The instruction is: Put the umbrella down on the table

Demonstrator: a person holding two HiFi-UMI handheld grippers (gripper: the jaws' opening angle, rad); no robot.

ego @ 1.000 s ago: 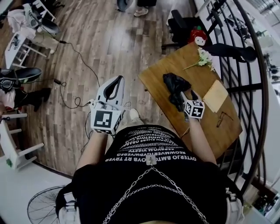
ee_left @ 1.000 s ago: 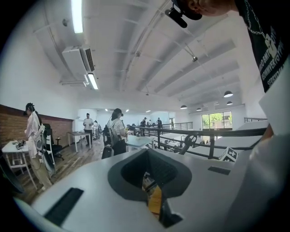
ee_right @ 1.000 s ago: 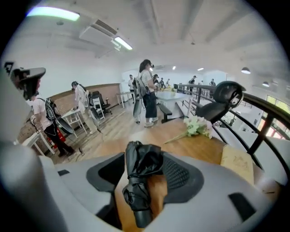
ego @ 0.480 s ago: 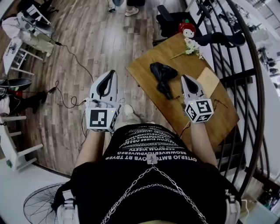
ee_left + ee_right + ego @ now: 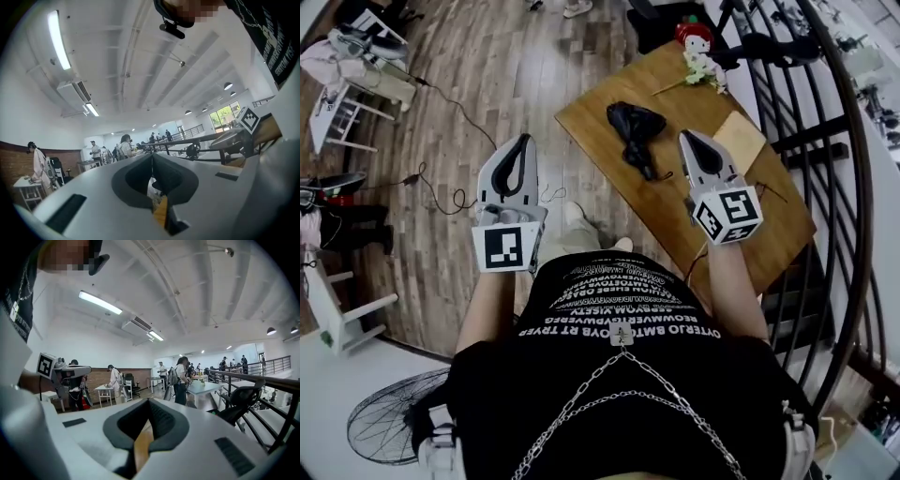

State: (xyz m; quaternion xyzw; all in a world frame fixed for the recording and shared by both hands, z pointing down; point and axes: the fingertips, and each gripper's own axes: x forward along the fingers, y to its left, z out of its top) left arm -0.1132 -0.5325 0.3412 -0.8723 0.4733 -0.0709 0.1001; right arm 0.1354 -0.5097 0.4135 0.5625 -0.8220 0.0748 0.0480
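- The black folded umbrella [image 5: 633, 131] lay on the wooden table [image 5: 769, 220], near the middle of its top, free of both grippers.
- In the head view, the right gripper [image 5: 685, 138] was over the table just to the right of the umbrella, alongside it but not touching.
- The right gripper's jaws were pressed together at the tip with nothing between them, as the right gripper view [image 5: 149, 401] showed; only a strip of the tabletop was visible through the gap behind the tip.
- The left gripper [image 5: 524, 141] was out over the plank floor [image 5: 487, 84], left of the table's edge and well apart from the umbrella.
- Its jaws also met in a thin line at the tip, empty, in the left gripper view [image 5: 151, 155].
- Both grippers pointed away from the person, whose black shirt [image 5: 619, 375] with white lettering filled the lower part of the head view.
- Beyond the umbrella, at the table's far end, lay a sprig of white flowers [image 5: 698, 70] and a red toy [image 5: 694, 33].
- A tan sheet [image 5: 739, 141] lay on the table to the right of the right gripper.
- A black railing [image 5: 853, 187] curved round the table's right side.
- A cable [image 5: 455, 112] trailed across the floor, and a fan [image 5: 389, 431] stood at the lower left.
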